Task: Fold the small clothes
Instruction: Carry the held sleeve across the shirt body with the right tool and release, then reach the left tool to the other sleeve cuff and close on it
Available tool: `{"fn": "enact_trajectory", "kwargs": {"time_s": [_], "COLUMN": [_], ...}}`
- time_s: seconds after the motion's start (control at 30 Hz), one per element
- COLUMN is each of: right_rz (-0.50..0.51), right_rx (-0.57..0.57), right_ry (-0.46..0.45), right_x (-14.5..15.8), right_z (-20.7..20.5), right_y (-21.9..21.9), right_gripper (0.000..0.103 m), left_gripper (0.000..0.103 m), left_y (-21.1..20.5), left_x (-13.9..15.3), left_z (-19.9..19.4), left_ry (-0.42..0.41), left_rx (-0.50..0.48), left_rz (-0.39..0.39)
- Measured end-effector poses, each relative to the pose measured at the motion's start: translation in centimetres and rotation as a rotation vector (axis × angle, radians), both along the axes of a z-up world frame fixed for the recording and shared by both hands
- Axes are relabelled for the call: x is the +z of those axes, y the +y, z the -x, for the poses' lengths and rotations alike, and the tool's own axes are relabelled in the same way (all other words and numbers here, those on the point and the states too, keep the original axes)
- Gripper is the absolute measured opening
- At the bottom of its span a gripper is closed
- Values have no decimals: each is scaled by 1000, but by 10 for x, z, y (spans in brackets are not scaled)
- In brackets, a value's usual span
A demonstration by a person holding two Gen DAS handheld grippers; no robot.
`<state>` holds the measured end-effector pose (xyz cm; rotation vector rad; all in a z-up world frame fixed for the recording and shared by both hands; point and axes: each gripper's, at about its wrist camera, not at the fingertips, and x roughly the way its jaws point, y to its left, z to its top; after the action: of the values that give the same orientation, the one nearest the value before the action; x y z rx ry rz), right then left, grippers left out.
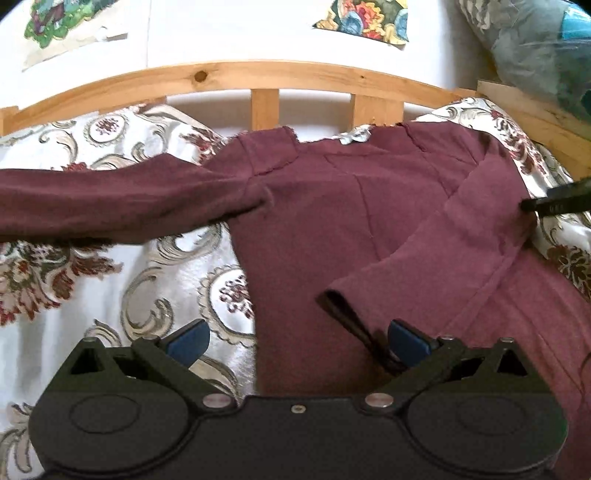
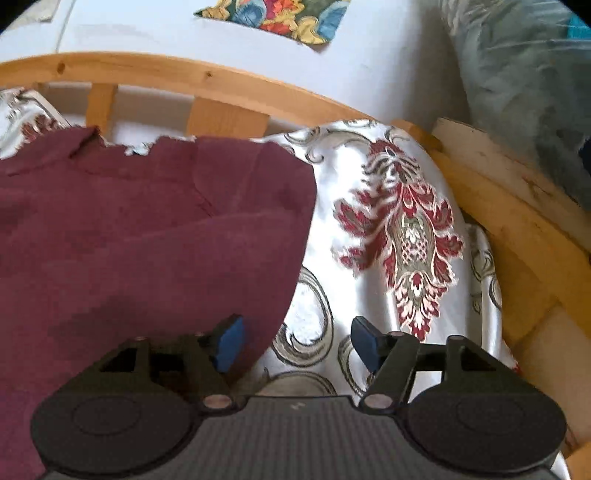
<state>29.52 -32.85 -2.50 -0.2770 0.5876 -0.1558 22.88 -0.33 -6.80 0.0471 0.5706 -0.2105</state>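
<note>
— Looking at the left tongs (image 1: pixel 297 343) first: released or clenched?
— Released, spread wide. Gripping nothing. Hovering low over the maroon shirt (image 1: pixel 332 206), with the cuff of the folded sleeve (image 1: pixel 443 251) just beside one blue pad.
— And the right tongs (image 2: pixel 297 343)?
— Also released, somewhat less wide. Standing over the side edge of the same shirt, one pad (image 2: pixel 231 343) above the cloth, the other above bare bedspread (image 2: pixel 369 258). Pressing on nothing. Showing also in the left view as a black tip near the shirt's shoulder; touching or not, cannot tell.
— Where lying, the shirt?
— Spread on the bed, neck toward the wooden rail (image 1: pixel 258 74). One sleeve laid inward across the body, the other sleeve (image 1: pixel 92 206) stretched straight out to the side.
— And around?
— White shiny bedspread with red and grey ornaments. Pale pine rail with short slats behind. Then a white wall (image 1: pixel 221 33) with colourful pictures (image 1: pixel 365 18) stuck on. Up in the corner a grey-blue bundle (image 1: pixel 535 48), seemingly under clear plastic.
</note>
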Motion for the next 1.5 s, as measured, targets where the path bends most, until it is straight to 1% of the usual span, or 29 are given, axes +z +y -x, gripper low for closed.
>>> {"fn": "enact_trajectory", "kwargs": {"time_s": [0.13, 0.17, 0.2, 0.27, 0.37, 0.43, 0.47, 0.5, 0.53, 0.6, 0.67, 0.73, 0.8, 0.9, 1.03, 1.1, 1.2, 1.33, 1.43, 1.5], "right_rz": [-32, -44, -64, -107, -163, -206, -232, -267, -305, -390, -432, -427, -434, -449, -455, -462, -466, -469, -457, -452], "right_rx": [-42, -39, -27, 11, 67, 96, 102, 106, 108, 131, 174, 220, 243, 282, 290, 290, 292, 288, 290, 296], "right_ry": [-15, -22, -29, -58, -85, -102, -114, -132, -143, -136, -114, -86, -72, -54, -47, -55, -66, -66, -78, -91], "right_x": [6, 10, 14, 24, 37, 43, 45, 47, 48, 49, 48, 48, 48, 51, 56, 58, 59, 57, 56, 56], "right_z": [6, 10, 15, 29, 54, 72, 82, 93, 103, 121, 135, 146, 155, 160, 162, 165, 169, 172, 174, 176], "right_y": [5, 8, 11, 21, 43, 58, 67, 75, 81, 97, 113, 132, 146, 158, 166, 168, 167, 165, 163, 161], "right_gripper": [74, 78, 86, 95, 102, 103, 103, 103, 103, 103, 103, 103, 103, 103, 103, 103, 103, 103, 103, 103], "left_gripper": [102, 102, 102, 102, 102, 102, 102, 102, 102, 102, 102, 102, 102, 102, 102, 102, 102, 102, 102, 102], "left_y": [8, 12, 15, 25, 44, 59, 66, 73, 79, 88, 97, 108, 120, 133, 144, 145, 145, 149, 164, 177], "left_x": [15, 20, 25, 36, 56, 69, 75, 81, 88, 101, 110, 116, 119, 123, 128, 131, 133, 127, 118, 115], "left_z": [0, 0, 0, 1, 6, 19, 27, 38, 48, 68, 85, 101, 115, 127, 136, 136, 134, 126, 113, 97], "left_ry": [-2, -12, -20, -34, -46, -61, -79, -114, -141, -157, -161, -152, -152, -147, -150, -145, -150, -133, -98, -51], "left_rx": [72, 104, 131, 181, 260, 300, 303, 306, 320, 369, 415, 477, 534, 624, 656, 656, 652, 653, 712, 769], "left_rz": [16, 18, 24, 53, 93, 111, 117, 117, 106, 65, 52, 81, 111, 95, 129, 139, 126, 132, 145, 138]}}
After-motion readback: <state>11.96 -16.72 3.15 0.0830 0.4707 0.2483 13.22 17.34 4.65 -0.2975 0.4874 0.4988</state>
